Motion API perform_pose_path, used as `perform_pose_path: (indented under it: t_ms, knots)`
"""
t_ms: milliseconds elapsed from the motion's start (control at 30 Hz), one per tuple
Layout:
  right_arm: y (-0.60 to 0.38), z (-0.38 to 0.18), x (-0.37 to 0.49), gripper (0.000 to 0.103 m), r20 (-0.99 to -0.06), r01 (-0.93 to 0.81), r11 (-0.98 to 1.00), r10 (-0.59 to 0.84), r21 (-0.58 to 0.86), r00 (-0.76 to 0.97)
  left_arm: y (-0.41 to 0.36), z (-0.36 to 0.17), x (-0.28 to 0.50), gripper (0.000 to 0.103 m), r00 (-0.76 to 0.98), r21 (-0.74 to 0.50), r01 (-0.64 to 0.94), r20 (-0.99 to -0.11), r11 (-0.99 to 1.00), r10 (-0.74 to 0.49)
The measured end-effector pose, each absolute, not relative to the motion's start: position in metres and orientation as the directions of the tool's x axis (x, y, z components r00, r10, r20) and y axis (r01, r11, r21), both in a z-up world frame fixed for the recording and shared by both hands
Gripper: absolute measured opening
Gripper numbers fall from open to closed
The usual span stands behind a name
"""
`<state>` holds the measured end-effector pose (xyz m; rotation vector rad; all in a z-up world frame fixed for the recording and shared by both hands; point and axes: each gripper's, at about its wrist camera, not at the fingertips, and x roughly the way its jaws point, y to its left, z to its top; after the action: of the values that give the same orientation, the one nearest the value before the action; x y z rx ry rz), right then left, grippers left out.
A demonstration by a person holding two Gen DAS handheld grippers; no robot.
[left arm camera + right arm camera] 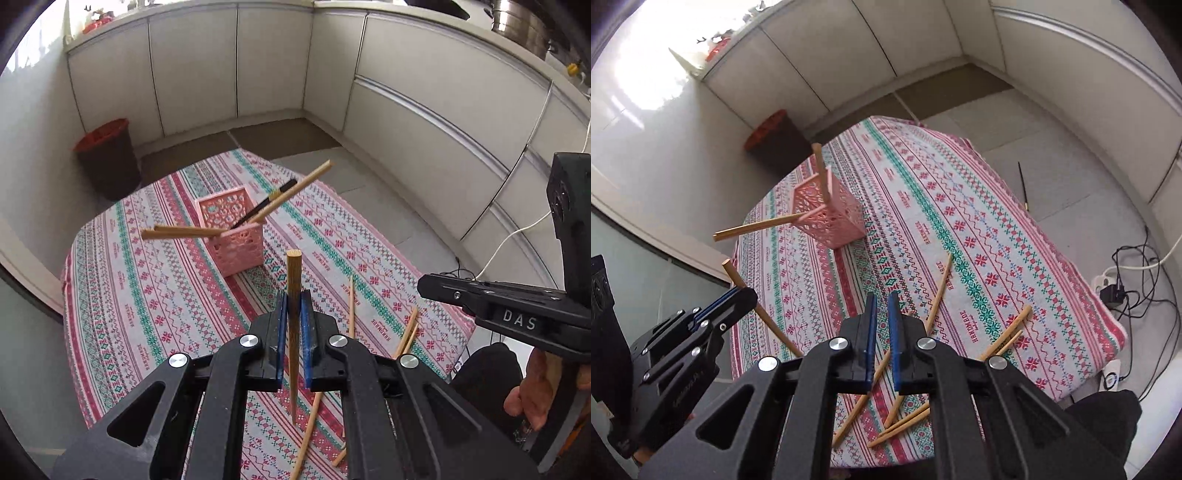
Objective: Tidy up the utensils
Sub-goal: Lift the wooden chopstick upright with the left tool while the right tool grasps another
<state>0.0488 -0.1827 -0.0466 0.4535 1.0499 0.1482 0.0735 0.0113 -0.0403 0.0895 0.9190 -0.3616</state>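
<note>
Pads of the left gripper clamp an upright chopstick; the right gripper is closed, empty.

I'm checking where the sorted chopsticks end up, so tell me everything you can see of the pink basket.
The pink basket is a small square holder, plastic by its look, with walls pierced in a lacy openwork pattern and an open top. It stands on the patterned tablecloth toward the table's far side, apart from both grippers. Several wooden chopsticks and one black one lean out over its rim at slants. Its inside bottom is not visible.
</note>
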Motion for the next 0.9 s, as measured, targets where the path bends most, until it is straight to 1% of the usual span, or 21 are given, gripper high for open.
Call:
perform_pose_path:
  t_ms: [33, 100, 133, 167, 233, 333, 500, 533, 567, 600, 633, 767, 900]
  knots:
    - [-0.185, -0.047, 0.048, 0.007, -0.810, 0.106, 0.904, 0.314, 0.415, 0.495, 0.011, -0.036, 0.070, 0.006, 0.560, -0.077, 0.347, -0.782, 0.935, -0.273]
    - [-0.190, -0.057, 0.057, 0.009, -0.855, 0.160, 0.918, 0.260, 0.363, 0.448, 0.011, -0.026, 0.064, 0.006, 0.580, -0.070, 0.358, -0.765, 0.931, -0.280]
    - [-0.192, -0.070, 0.067, 0.013, -0.881, 0.187, 0.920, 0.247, 0.344, 0.403, 0.012, -0.024, 0.063, 0.007, 0.587, -0.065, 0.360, -0.760, 0.931, -0.280]
    - [-0.194, -0.083, 0.076, 0.032, -0.900, 0.210, 0.921, 0.237, 0.328, 0.367, 0.012, -0.020, 0.061, 0.007, 0.597, -0.060, 0.363, -0.752, 0.930, -0.281]
    - [-0.198, -0.114, 0.096, 0.054, -0.931, 0.284, 0.913, 0.203, 0.291, 0.302, 0.009, -0.014, 0.058, 0.007, 0.609, -0.052, 0.371, -0.741, 0.927, -0.285]
    - [-0.193, -0.162, 0.127, 0.053, -0.967, 0.355, 0.908, 0.159, 0.223, 0.201, 0.007, -0.008, 0.053, 0.007, 0.626, -0.034, 0.378, -0.727, 0.925, -0.282]
    - [-0.168, -0.201, 0.152, 0.054, -0.985, 0.361, 0.921, 0.107, 0.149, 0.134, 0.015, 0.000, 0.050, 0.007, 0.649, -0.031, 0.370, -0.706, 0.928, -0.282]
    - [-0.162, -0.199, 0.152, 0.050, -0.986, 0.351, 0.929, 0.062, 0.115, 0.157, 0.017, 0.001, 0.051, 0.007, 0.654, -0.031, 0.367, -0.703, 0.930, -0.281]
    - [-0.156, -0.198, 0.153, 0.030, -0.984, 0.332, 0.938, 0.043, 0.099, 0.171, 0.019, 0.003, 0.051, 0.007, 0.659, -0.031, 0.362, -0.698, 0.932, -0.279]
    - [-0.152, -0.197, 0.153, 0.015, -0.982, 0.317, 0.943, 0.049, 0.106, 0.185, 0.020, 0.005, 0.051, 0.007, 0.666, -0.030, 0.356, -0.693, 0.934, -0.276]
    - [-0.152, -0.198, 0.152, 0.007, -0.979, 0.324, 0.935, 0.083, 0.141, 0.188, 0.022, 0.006, 0.052, 0.007, 0.671, -0.029, 0.352, -0.689, 0.936, -0.273]
    - [-0.162, -0.184, 0.144, 0.006, -0.947, 0.329, 0.907, 0.178, 0.263, 0.267, 0.025, 0.012, 0.050, 0.007, 0.684, -0.033, 0.340, -0.677, 0.940, -0.271]
    - [-0.170, -0.137, 0.117, 0.006, -0.896, 0.249, 0.896, 0.270, 0.368, 0.353, 0.029, 0.021, 0.046, 0.007, 0.706, -0.037, 0.326, -0.655, 0.945, -0.269]
